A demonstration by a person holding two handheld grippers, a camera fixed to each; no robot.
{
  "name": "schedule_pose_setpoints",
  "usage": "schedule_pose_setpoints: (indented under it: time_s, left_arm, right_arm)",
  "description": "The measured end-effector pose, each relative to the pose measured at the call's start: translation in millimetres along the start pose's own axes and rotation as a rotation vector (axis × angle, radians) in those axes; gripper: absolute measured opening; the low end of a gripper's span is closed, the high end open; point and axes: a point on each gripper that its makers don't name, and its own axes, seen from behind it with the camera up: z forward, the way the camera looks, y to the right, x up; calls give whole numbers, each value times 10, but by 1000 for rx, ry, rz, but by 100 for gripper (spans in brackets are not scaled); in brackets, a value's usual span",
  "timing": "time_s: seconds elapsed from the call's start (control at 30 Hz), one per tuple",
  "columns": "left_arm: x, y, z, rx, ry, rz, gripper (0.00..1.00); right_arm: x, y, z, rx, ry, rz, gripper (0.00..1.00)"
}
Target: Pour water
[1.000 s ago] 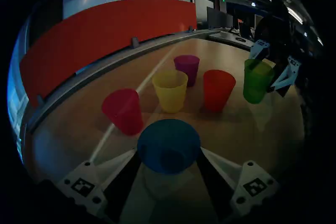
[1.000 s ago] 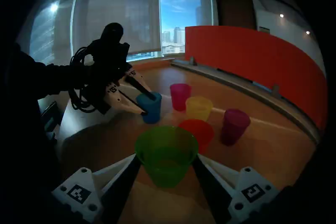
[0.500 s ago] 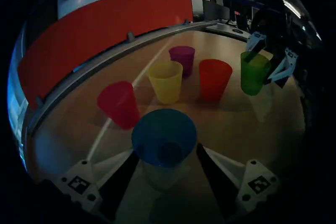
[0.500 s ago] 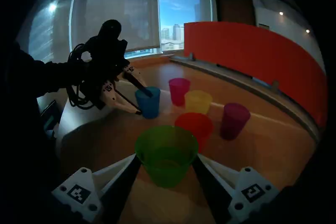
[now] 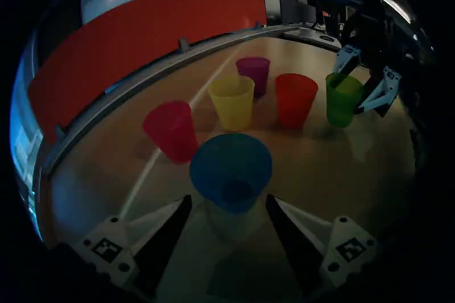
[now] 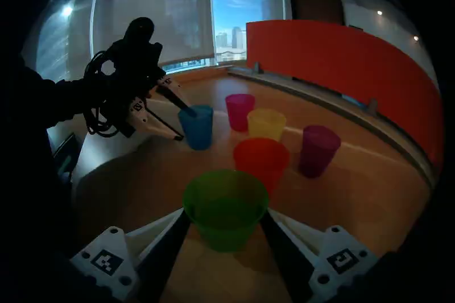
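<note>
My left gripper (image 5: 227,200) is shut on a blue cup (image 5: 230,169), upright, with one finger on each side. My right gripper (image 6: 225,215) is shut on a green cup (image 6: 226,206), also upright. In the right gripper view the blue cup (image 6: 196,127) sits far left, held by the left gripper (image 6: 170,115) and a dark-sleeved hand. In the left gripper view the green cup (image 5: 343,98) is far right, between the right gripper's white fingers (image 5: 378,95). I cannot tell whether either cup holds water.
Between the two held cups a pink cup (image 5: 170,131), a yellow cup (image 5: 232,101), a purple cup (image 5: 253,74) and a red cup (image 5: 296,98) stand close together on the wooden table (image 5: 318,172). A red partition (image 5: 142,36) runs along the far edge.
Both grippers still hold their cups. In the right gripper view the blue cup has drifted up and away. In the left gripper view the green cup looks smaller and farther off.
</note>
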Motion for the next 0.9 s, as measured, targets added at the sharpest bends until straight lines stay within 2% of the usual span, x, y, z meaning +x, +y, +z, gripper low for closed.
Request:
schedule_pose_setpoints:
  time_s: [0.17,0.37,0.57,0.9]
  left_arm:
    - [-64,8,-48,5,-12,-6,97]
    - [-76,8,-105,8,-4,-32,97]
    - [-65,0,-155,17,9,-36,97]
    - [-130,8,-147,21,1,-44,97]
  right_arm:
    - [-68,20,39,-4,-15,6,87]
    - [-127,19,60,-3,-29,8,88]
    - [-179,32,41,-11,-32,3,88]
    - [-197,17,34,-23,-19,7,90]
